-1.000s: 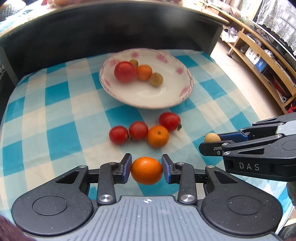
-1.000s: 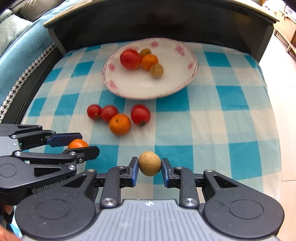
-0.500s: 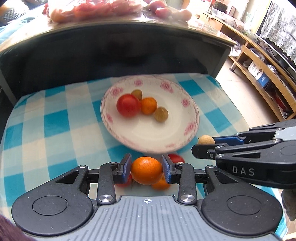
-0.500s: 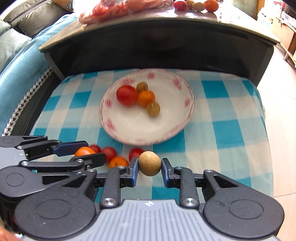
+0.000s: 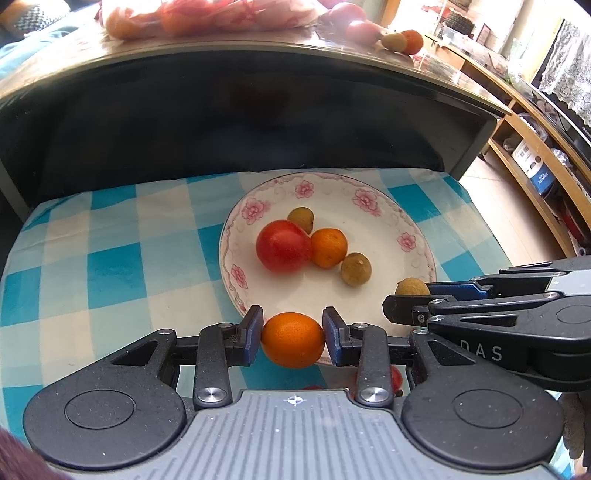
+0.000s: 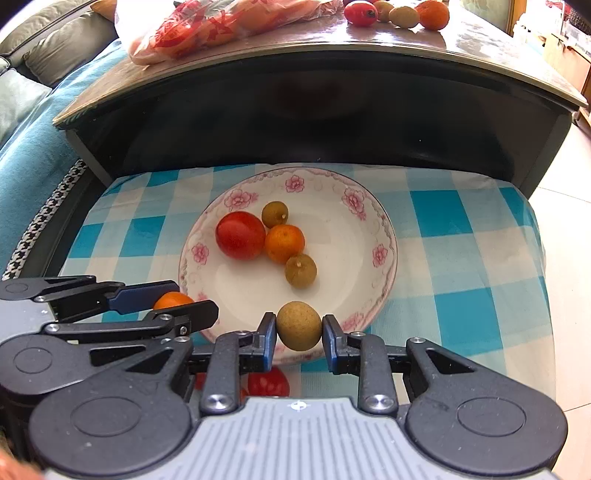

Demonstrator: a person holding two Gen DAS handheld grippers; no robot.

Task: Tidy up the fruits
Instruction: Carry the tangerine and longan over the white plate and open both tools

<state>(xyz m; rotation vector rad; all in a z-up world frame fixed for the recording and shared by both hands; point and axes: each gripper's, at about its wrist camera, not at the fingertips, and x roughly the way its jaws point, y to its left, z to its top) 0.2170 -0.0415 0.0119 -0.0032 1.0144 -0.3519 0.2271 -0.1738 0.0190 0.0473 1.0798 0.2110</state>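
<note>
left hand-held gripper (image 5: pixel 293 340): we have it clamped on the orange (image 5: pixel 293 340), pads pressed on both flanks, fruit hanging over the near rim of the plate (image 5: pixel 421 240).
right hand-held gripper (image 6: pixel 299 331): we have it clamped on the longan (image 6: pixel 299 331), a small tan round fruit, also at the near rim, just right of the left one.
key relation: the plate lies straight ahead and below both grippers; both point steeply down at it, side by side and close together, so neither is clearly nearer.
long axis: none worth aligning, both fruits are near round, so we judge drop heading does not matter.
under the grippers: red tomatoes (image 6: pixel 267 382) on the blue check cloth (image 6: pixel 461 210), mostly hidden by the gripper bodies, not yet on the plate.
plate contents: large tomato (image 6: pixel 240 235), small orange (image 6: pixel 284 243) and two longans (image 6: pixel 301 270) bunched left of centre, touching each other.
free space: right half and near part of the plate are bare; we judge the longan should go there, the orange near-left.
risk: round fruit may roll into the bunch on release.
far: dark worktop (image 6: pixel 480 40) with a bag of fruit (image 6: pixel 207 26) and loose fruit, well apart from the plate.
</note>
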